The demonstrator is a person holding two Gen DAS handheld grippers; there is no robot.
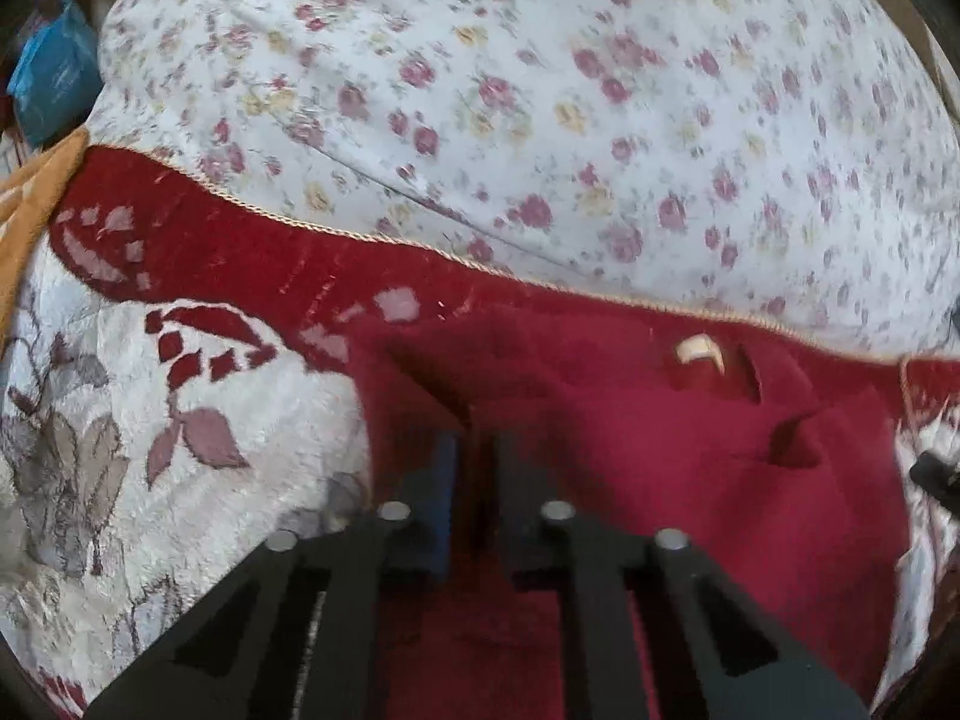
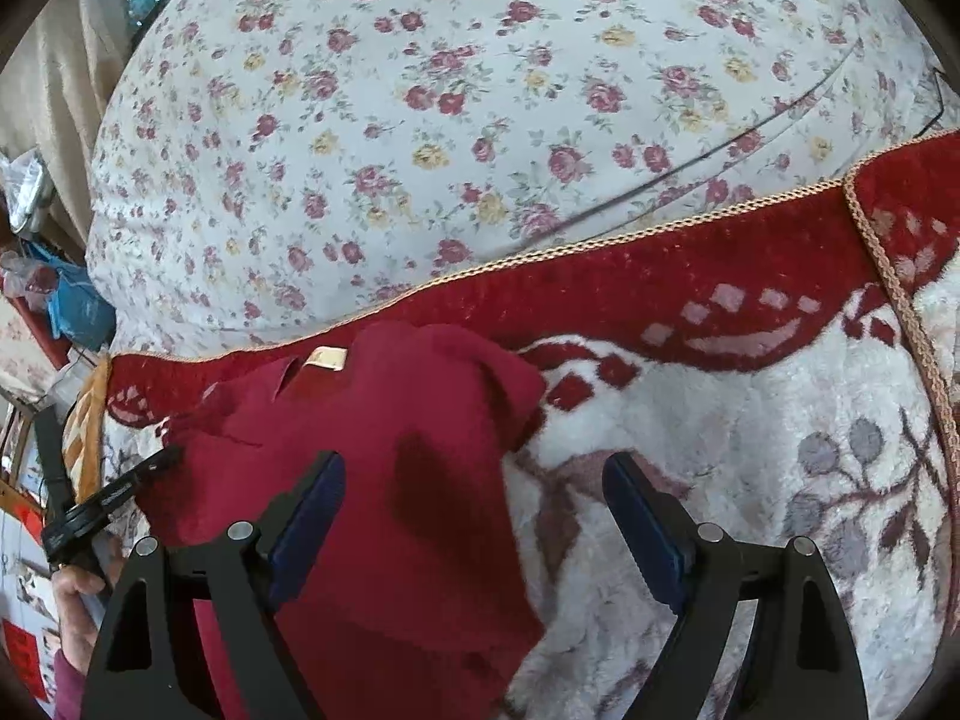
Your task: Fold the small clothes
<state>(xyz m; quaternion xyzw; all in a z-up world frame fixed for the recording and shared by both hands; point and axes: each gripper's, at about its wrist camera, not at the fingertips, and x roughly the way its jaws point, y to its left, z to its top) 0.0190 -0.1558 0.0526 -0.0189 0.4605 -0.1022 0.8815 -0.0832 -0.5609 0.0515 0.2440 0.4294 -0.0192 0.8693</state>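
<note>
A dark red garment [image 1: 660,480] [image 2: 390,420] lies crumpled on a plush red-and-white blanket [image 1: 180,420] [image 2: 720,450], its cream neck label [image 1: 693,351] [image 2: 324,357] facing up at the far side. My left gripper [image 1: 477,468] is at the garment's left edge, jaws nearly together with a fold of red cloth pinched between the pads. It also shows in the right wrist view as a black left gripper tip [image 2: 162,459] on that edge. My right gripper [image 2: 474,480] hangs open over the garment's right edge, one finger above the cloth and the other above the blanket.
A white floral bedsheet [image 1: 540,90] [image 2: 420,120] spreads beyond the blanket's braided gold border. A blue bag [image 1: 54,72] [image 2: 78,306] and clutter sit off the bed's left side. A person's hand [image 2: 78,600] holds the left gripper's handle.
</note>
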